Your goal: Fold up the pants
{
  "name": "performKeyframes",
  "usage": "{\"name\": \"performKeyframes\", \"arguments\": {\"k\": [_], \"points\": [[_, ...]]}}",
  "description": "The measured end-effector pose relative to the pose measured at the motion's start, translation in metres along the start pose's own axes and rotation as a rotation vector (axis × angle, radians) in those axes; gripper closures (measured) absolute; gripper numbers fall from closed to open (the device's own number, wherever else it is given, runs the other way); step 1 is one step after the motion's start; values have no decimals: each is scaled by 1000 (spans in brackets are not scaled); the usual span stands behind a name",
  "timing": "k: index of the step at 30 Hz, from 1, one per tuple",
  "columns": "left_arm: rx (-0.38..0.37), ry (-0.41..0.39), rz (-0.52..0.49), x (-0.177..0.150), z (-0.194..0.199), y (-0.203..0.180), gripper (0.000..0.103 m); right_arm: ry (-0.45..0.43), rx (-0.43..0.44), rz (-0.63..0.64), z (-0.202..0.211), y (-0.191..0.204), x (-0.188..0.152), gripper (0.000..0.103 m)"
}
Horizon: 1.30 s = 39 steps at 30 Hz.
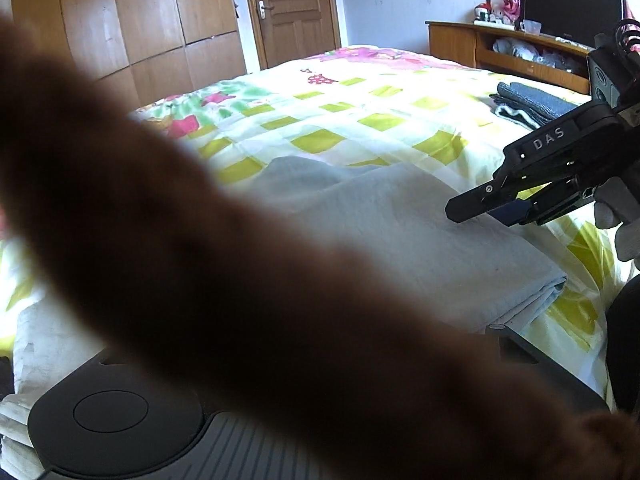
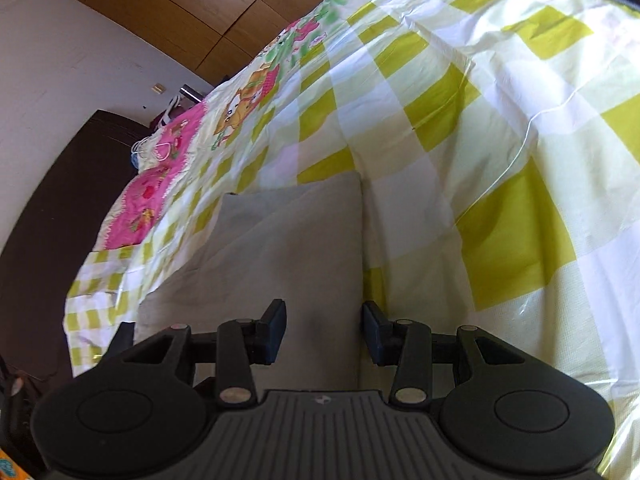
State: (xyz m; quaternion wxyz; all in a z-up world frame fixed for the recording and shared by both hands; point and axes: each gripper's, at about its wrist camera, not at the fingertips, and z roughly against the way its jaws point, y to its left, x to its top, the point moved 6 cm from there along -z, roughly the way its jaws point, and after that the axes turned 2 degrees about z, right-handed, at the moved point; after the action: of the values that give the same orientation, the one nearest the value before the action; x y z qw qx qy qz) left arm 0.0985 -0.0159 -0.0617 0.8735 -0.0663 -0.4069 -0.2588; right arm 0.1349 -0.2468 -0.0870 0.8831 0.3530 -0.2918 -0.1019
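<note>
The light grey pants (image 2: 288, 248) are lying on the bed (image 2: 500, 128), already brought into a flat folded packet with layered edges seen at its near corner. The right tool (image 2: 324, 330) is held just above the near end of this packet, with its jaws released and nothing between them; the right edge of the pants runs forward from just inside its right finger.

In the left wrist view the left tool (image 1: 120, 412) is covered for the most part by a blurred brown shape (image 1: 240, 260) very close to the lens, so it cannot be told whether it is released or clenched.

It is judged that a late fold is in hand. The next move probably calls for the near end to be grasped and carried forward over the far end, with both edges kept aligned.
</note>
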Motion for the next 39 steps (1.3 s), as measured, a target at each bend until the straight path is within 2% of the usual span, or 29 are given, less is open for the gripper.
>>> {"name": "performKeyframes", "arguments": {"k": [3, 4, 5, 6, 11, 14, 18, 23, 28, 33, 39], "points": [[-16, 23, 56, 1, -5, -2, 35, 33, 3, -10, -10, 1, -1, 48], [-16, 31, 74, 0, -7, -3, 35, 40, 4, -5, -13, 3, -2, 52], [-8, 39, 85, 0, -9, -3, 35, 37, -2, 5, -16, 6, -2, 69], [2, 50, 93, -1, -11, -4, 35, 39, -3, 14, -17, 9, -3, 76], [44, 83, 133, 6, -12, -6, 35, -41, 73, -51, 5, 10, 1, 81], [58, 77, 144, 12, -12, -11, 34, -93, 71, -45, 30, 7, 5, 81], [76, 84, 166, 16, -12, -19, 32, -177, 8, -36, 66, -8, 14, 82], [46, 91, 140, 18, -12, -41, 31, -249, -75, -90, 102, -37, 24, 82], [15, 93, 92, 21, -13, -64, 31, -227, -179, -60, 115, -46, 26, 82], [41, 48, 80, 29, -8, -62, 31, -230, -164, -24, 130, -27, 29, 82], [126, 20, 58, 22, -4, -37, 31, -239, -200, 59, 138, 10, 41, 82]]}}
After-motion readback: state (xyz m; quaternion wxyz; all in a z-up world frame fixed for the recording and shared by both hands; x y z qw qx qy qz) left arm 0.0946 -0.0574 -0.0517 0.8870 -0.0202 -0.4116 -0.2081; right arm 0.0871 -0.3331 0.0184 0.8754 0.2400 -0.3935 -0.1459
